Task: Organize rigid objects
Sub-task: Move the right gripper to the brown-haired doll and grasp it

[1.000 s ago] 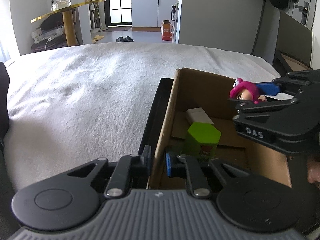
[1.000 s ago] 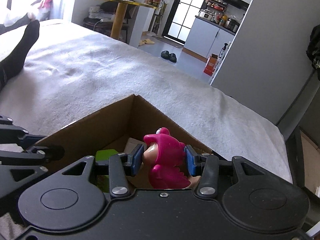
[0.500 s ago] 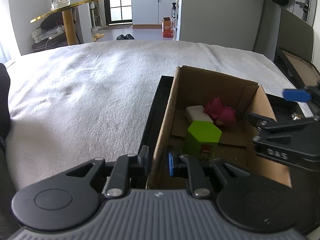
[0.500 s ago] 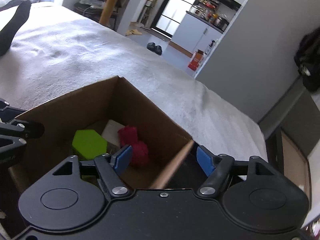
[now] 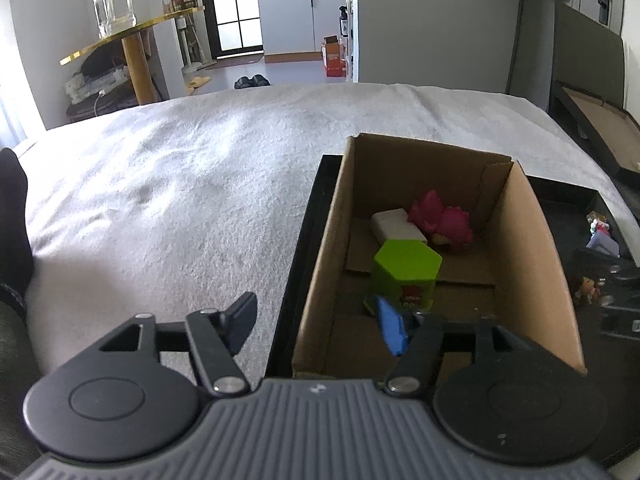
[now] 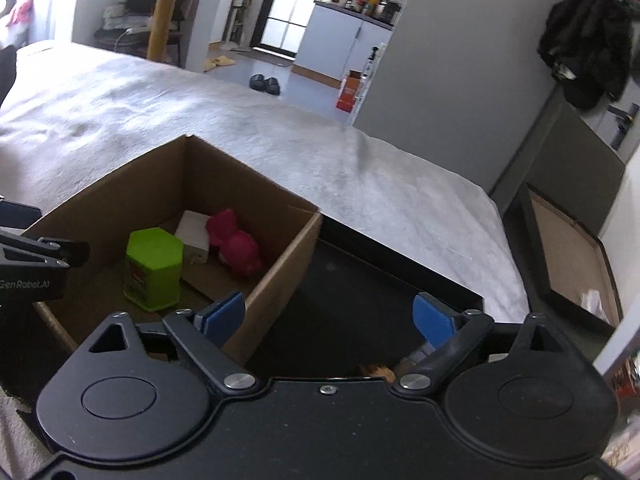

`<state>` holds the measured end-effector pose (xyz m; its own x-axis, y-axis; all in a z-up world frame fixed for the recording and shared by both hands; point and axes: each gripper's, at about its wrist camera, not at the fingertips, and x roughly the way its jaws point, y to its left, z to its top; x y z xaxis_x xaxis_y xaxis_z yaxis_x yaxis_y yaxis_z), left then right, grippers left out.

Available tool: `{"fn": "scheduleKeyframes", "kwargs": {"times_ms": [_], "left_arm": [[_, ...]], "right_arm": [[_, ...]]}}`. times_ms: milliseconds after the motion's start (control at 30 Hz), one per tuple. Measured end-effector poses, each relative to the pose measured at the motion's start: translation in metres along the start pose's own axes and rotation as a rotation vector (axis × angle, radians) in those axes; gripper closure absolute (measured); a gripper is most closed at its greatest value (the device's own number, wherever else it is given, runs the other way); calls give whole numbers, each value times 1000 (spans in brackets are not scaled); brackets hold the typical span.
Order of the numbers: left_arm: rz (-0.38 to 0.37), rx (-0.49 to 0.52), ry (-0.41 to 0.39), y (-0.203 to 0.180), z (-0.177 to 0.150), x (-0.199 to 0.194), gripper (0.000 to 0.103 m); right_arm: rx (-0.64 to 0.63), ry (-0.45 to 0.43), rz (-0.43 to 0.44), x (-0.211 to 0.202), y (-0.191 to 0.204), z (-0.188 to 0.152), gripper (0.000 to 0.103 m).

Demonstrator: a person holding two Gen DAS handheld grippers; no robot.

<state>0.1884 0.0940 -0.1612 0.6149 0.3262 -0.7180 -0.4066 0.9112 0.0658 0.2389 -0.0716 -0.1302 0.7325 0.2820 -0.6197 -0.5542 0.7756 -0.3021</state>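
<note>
A brown cardboard box (image 5: 524,248) (image 6: 280,256) stands in a black tray (image 5: 304,232) (image 6: 360,280) on the bed. Inside it lie a pink toy figure (image 5: 440,222) (image 6: 236,244), a white block (image 5: 394,224) (image 6: 194,228) and a green hexagonal container (image 5: 406,276) (image 6: 154,268). My left gripper (image 5: 316,322) is open, its fingers straddling the box's near left wall. My right gripper (image 6: 328,316) is open and empty over the tray, to the right of the box. Small figures (image 5: 600,232) lie in the tray's right part.
The white bed cover (image 5: 180,184) spreads left and behind the box. A dark frame with a cardboard backing (image 6: 568,256) leans beside the bed at the right. A gold round table (image 5: 132,32) with a glass jar stands beyond the bed.
My right gripper opened and dropped the pink figure into the box, then drew back to the right. My left gripper let go of the box wall and opened.
</note>
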Motion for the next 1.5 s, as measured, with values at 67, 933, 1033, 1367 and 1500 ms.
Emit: {"fn": "scheduleKeyframes", "kwargs": {"times_ms": [67, 933, 1033, 1367, 1500], "left_arm": [[3, 7, 0, -1, 0, -1, 37], [5, 93, -45, -21, 5, -10, 30], [16, 107, -43, -24, 3, -7, 26], [34, 129, -35, -31, 4, -2, 23], [41, 141, -42, -34, 4, -2, 23]], "right_arm": [[18, 5, -7, -3, -5, -2, 11], [243, 85, -33, -3, -65, -46, 4], [256, 87, -28, 0, -70, -51, 3], [319, 100, 9, 18, -87, -65, 3], [368, 115, 31, 29, -90, -70, 6]]}}
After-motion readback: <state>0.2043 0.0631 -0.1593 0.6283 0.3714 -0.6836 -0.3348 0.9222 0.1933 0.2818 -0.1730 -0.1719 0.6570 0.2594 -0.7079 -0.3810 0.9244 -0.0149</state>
